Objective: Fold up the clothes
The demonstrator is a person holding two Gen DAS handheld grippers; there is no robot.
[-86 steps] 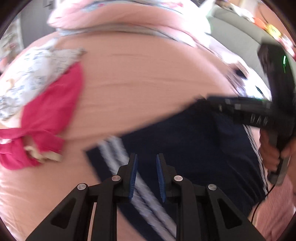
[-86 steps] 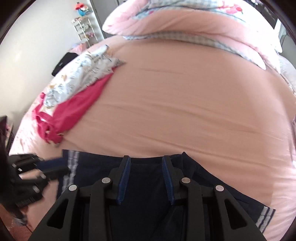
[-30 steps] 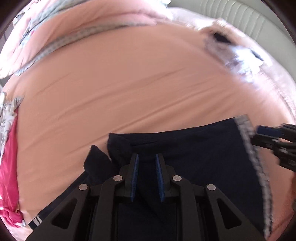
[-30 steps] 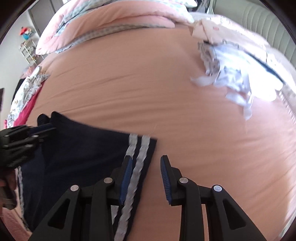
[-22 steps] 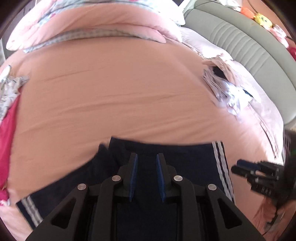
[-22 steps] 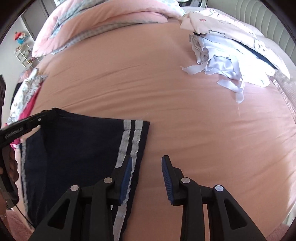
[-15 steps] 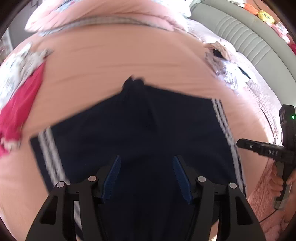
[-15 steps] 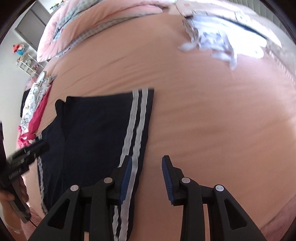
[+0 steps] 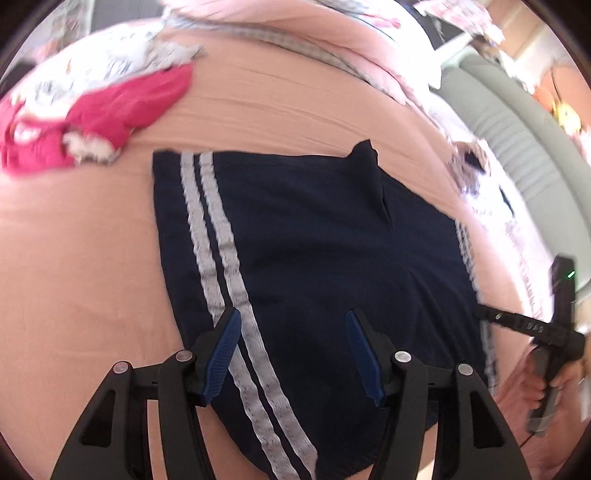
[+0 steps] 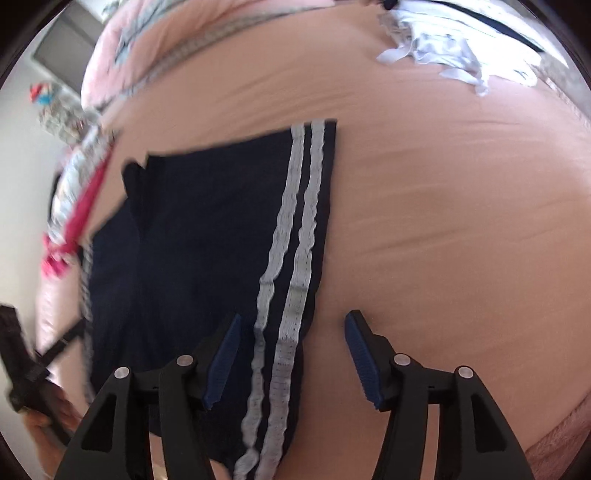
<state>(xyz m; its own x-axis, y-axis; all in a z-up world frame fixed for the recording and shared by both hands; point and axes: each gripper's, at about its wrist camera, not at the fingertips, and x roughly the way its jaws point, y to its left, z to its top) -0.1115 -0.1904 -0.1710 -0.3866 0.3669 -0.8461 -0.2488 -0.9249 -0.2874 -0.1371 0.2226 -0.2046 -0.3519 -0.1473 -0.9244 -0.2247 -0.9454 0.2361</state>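
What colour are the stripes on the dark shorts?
Light grey, two per side on the navy shorts; clearest in the left wrist view.

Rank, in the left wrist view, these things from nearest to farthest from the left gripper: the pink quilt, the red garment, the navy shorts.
From the left gripper:
1. Navy shorts, spread directly under the open jaws.
2. Red garment, upper left on the bed sheet.
3. Pink quilt, bunched along the far edge, at the top.

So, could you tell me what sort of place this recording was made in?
Most likely a bedroom at home. The navy shorts lie on a bed with a peach sheet, a pink quilt is bunched at its far end, and more clothes, such as a red garment, lie beside.
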